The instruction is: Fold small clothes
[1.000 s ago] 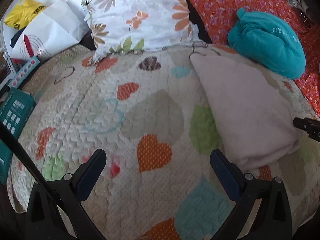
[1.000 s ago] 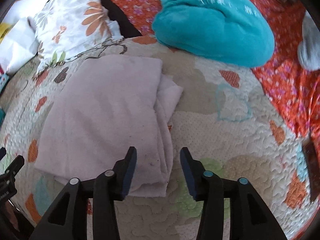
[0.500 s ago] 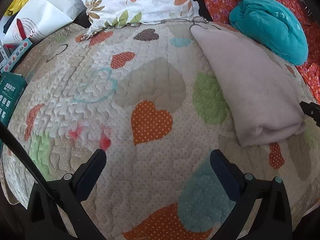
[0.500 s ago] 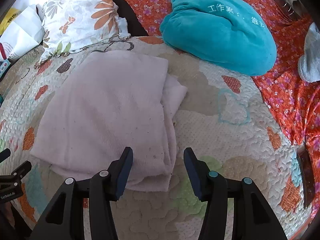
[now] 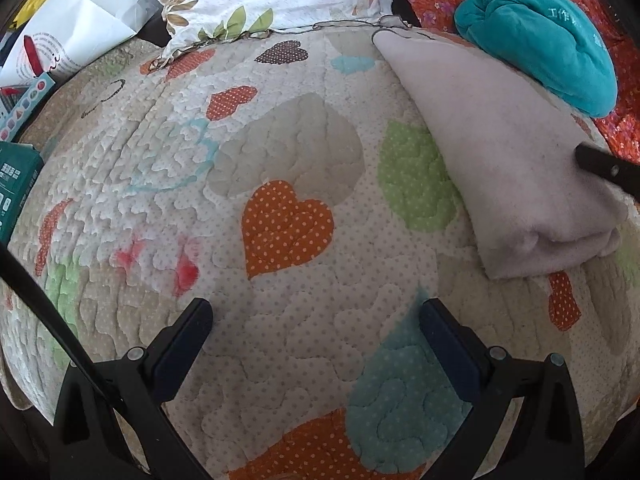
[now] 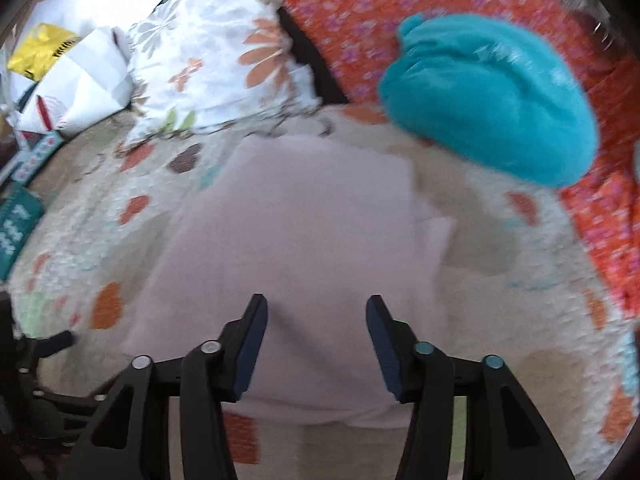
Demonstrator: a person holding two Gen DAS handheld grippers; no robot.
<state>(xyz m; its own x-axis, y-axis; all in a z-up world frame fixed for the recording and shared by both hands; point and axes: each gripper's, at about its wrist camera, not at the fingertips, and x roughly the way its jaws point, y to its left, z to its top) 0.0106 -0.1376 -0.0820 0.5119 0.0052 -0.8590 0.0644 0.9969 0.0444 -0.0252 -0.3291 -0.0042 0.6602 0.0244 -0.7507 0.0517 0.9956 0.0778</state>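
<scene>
- The folded pale pink cloth [image 6: 304, 240] lies flat on the heart-patterned quilt [image 5: 288, 216], its thick folded edge toward me and a lower layer poking out along its right side in my right wrist view.
- My right gripper [image 6: 316, 312] hangs over the near end of that cloth, jaws partly apart and just narrowed a little; the cloth shows under the gap, but the pads do not press on it.
- That view is smeared, so I cannot tell whether the fingertips touch the fabric.
- In my left wrist view the same cloth [image 5: 508, 160] sits to the right, with one dark fingertip of the right gripper [image 5: 608, 168] over its right edge.
- My left gripper [image 5: 316, 316] stands wide open over bare quilt, nothing between its jaws, well apart from the cloth.
- Beyond the cloth lies a teal plush bundle [image 6: 492, 96] on an orange floral cover [image 6: 360, 12].
- A white floral pillow [image 6: 216, 64] rests at the quilt's far edge, with a white paper bag [image 5: 80, 28] left of it.
</scene>
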